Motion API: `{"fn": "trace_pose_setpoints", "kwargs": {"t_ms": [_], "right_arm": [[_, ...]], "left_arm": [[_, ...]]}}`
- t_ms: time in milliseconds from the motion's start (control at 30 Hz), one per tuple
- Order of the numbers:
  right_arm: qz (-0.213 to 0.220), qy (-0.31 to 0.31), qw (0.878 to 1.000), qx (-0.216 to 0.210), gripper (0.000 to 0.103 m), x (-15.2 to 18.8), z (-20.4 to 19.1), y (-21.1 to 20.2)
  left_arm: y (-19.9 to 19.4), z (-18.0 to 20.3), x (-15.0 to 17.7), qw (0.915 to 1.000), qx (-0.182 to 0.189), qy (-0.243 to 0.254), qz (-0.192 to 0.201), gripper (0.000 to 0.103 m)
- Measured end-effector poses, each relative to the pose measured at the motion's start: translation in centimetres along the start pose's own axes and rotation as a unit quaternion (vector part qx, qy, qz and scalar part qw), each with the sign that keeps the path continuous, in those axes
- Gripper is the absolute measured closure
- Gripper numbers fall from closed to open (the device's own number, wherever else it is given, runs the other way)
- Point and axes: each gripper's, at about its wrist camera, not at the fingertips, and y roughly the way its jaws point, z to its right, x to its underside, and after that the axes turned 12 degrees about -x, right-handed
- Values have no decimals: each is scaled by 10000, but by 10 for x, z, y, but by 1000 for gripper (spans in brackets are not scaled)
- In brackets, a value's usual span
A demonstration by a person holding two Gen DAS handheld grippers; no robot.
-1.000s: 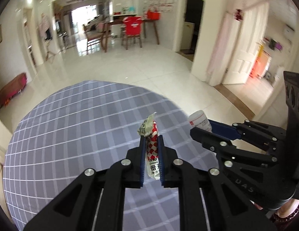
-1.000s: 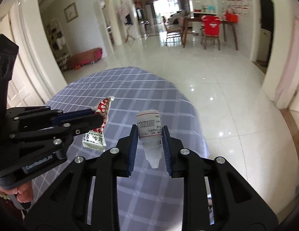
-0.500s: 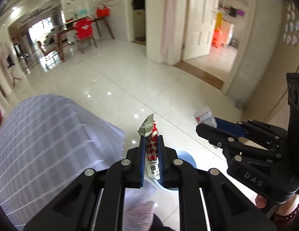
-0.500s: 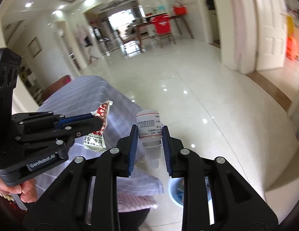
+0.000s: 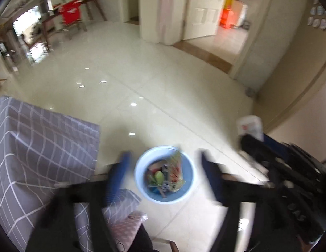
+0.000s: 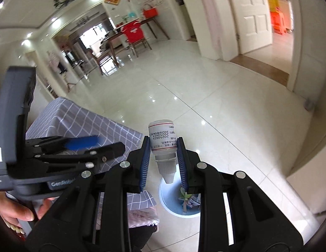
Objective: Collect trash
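My left gripper (image 5: 164,163) hangs above a light-blue bin (image 5: 141,189) on the floor. Its jaws are opening, and its blurred fingers (image 5: 120,168) stand wide with nothing pressed between them. The red-and-white sachet (image 5: 176,169) lies loose in the bin's mouth among other trash. My right gripper (image 6: 163,157) is shut on a small white bottle (image 6: 161,138), nozzle down, over the same bin (image 6: 173,201). The left gripper (image 6: 99,145) shows at the left of the right wrist view. In the left wrist view the bottle (image 5: 250,126) sits at the right, blurred.
The table with its grey checked cloth (image 5: 36,147) stands left of the bin, its corner (image 6: 129,134) close to the jaws. A person's hand (image 6: 15,212) grips the left handle. Pale patterned cloth (image 5: 129,222) lies near the bin. Shiny floor tiles (image 6: 205,88) stretch beyond to open doors.
Both grippers swung off the table to above the floor bin and tipped downward. The left jaws opened and the sachet left them. The right stays shut on the bottle.
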Motion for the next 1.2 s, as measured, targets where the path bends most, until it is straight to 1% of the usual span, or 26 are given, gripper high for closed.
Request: {"fn": "trace_pose_setpoints", "kwargs": {"t_ms": [67, 167, 267, 533, 867, 933, 967, 1100, 1200], "right_arm": [[-22, 68, 10000, 6, 78, 0, 13, 0], [-71, 96, 9999, -16, 78, 4, 16, 2], [-115, 106, 9999, -67, 78, 4, 15, 7], [-200, 6, 9996, -185, 78, 5, -1, 16], [-204, -85, 9995, -212, 76, 1, -18, 29], [-186, -64, 9996, -223, 60, 0, -18, 33], [-188, -37, 9997, -117, 51, 0, -18, 36], [-158, 8, 9998, -123, 49, 2, -17, 37], [-151, -26, 9998, -148, 49, 4, -23, 32]], "left_arm": [[1, 1, 1, 10000, 14, 13, -18, 26], [0, 2, 3, 9997, -212, 59, 60, 26], [-3, 0, 4, 9995, -310, 68, 91, 26], [-11, -16, 2, 9989, -429, -34, 179, 25], [-17, -39, 6, 9982, -496, -271, 209, 22], [-19, -44, 6, 9977, -549, -347, 212, 22], [-20, -47, 6, 9972, -593, -398, 223, 22], [-33, -60, 9, 9957, -602, -608, 348, 19], [-47, -67, 11, 9939, -747, -656, 475, 19]]}}
